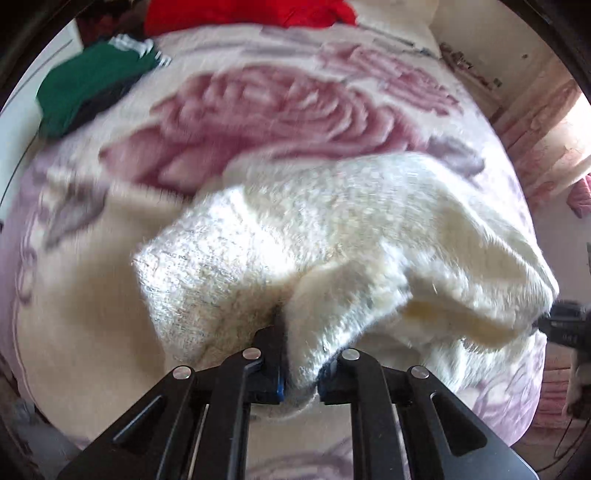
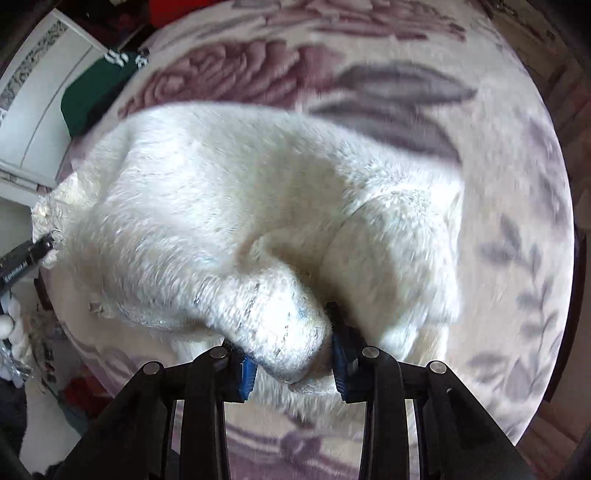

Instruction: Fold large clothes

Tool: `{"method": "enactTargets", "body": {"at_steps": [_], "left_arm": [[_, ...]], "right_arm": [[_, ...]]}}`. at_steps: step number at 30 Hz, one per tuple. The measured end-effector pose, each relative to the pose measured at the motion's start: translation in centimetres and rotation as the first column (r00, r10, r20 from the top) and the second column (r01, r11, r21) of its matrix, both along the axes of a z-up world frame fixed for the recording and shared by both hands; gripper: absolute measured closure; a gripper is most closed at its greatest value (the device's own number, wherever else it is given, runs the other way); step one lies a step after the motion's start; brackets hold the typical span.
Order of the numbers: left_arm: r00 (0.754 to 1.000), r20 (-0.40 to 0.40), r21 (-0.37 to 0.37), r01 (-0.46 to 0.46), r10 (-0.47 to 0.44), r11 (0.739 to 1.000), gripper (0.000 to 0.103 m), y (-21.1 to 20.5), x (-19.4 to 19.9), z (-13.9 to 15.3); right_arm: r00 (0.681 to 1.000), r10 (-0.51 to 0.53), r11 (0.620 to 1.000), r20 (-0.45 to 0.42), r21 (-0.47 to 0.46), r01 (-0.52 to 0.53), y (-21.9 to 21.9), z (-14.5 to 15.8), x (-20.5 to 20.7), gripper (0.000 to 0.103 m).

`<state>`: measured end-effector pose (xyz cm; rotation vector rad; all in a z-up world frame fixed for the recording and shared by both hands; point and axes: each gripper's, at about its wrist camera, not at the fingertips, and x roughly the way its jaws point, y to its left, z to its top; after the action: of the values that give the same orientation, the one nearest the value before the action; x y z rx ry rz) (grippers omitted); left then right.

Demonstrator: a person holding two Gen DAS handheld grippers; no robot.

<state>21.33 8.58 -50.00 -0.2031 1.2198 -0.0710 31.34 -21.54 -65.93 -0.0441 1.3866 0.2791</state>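
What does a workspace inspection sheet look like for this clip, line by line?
Surface: bed with rose-print blanket, blurred by motion.
Job's things: white fluffy sweater, bunched and partly lifted off the blanket.
Clutter: green garment at the far left corner; red cloth at the far edge.
Grippers: left claw shut on the sweater; right claw shut on another part of it.
Cables: nothing seen.
Surroundings: white cabinet beside the bed; pink curtain at the opposite side.

White fuzzy sweater [image 2: 236, 206] bunched between right gripper [image 2: 293, 363] pads, over rose-patterned blanket [image 2: 498, 221], green garment [image 2: 92, 99] beyond.
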Motion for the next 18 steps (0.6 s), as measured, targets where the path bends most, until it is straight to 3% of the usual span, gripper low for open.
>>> {"method": "enactTargets", "body": {"at_steps": [4, 8, 10, 11, 12, 14, 18], "left_arm": [[1.0, -0.01, -0.053, -0.013, 0.012, 0.998, 0.09, 0.7, -1.6, 0.0], [0.999, -0.033, -0.108, -0.022, 0.018, 0.994, 0.086, 1.3, -3.7, 1.2], [0.999, -0.042, -0.13, -0.026, 0.02, 0.991, 0.082, 1.7, -5.0, 2.0], [0.999, -0.045, -0.141, -0.024, 0.018, 0.99, 0.074, 1.8, -5.7, 2.3], [0.998, -0.053, -0.154, -0.025, 0.017, 0.988, 0.042, 2.1, -6.6, 2.5], [0.997, -0.076, -0.211, -0.042, 0.027, 0.977, 0.0, 2.8, -8.4, 2.9], [0.991, -0.114, -0.246, -0.094, 0.067, 0.965, 0.0, 4.5, -11.1, 4.2]], "right_arm": [[0.999, -0.023, 1.0, -0.033, 0.001, 0.023, 0.3, -2.2, -2.7, 0.068], [0.999, -0.021, 1.0, -0.026, -0.018, 0.02, 0.4, -1.9, -3.2, 0.064], [0.998, -0.033, 0.999, -0.049, 0.001, 0.033, 0.1, -1.5, -3.7, 0.052], [0.997, -0.03, 0.999, -0.068, 0.021, 0.031, -0.3, -1.9, -3.2, 0.05], [0.996, -0.027, 0.999, -0.08, 0.025, 0.029, -0.5, -1.8, -3.4, 0.045], [0.996, -0.015, 0.999, -0.093, 0.045, 0.02, -0.8, -1.3, -4.4, 0.031], [0.993, -0.006, 0.992, -0.121, 0.123, 0.021, -1.9, 0.2, -6.5, 0.01]]}}
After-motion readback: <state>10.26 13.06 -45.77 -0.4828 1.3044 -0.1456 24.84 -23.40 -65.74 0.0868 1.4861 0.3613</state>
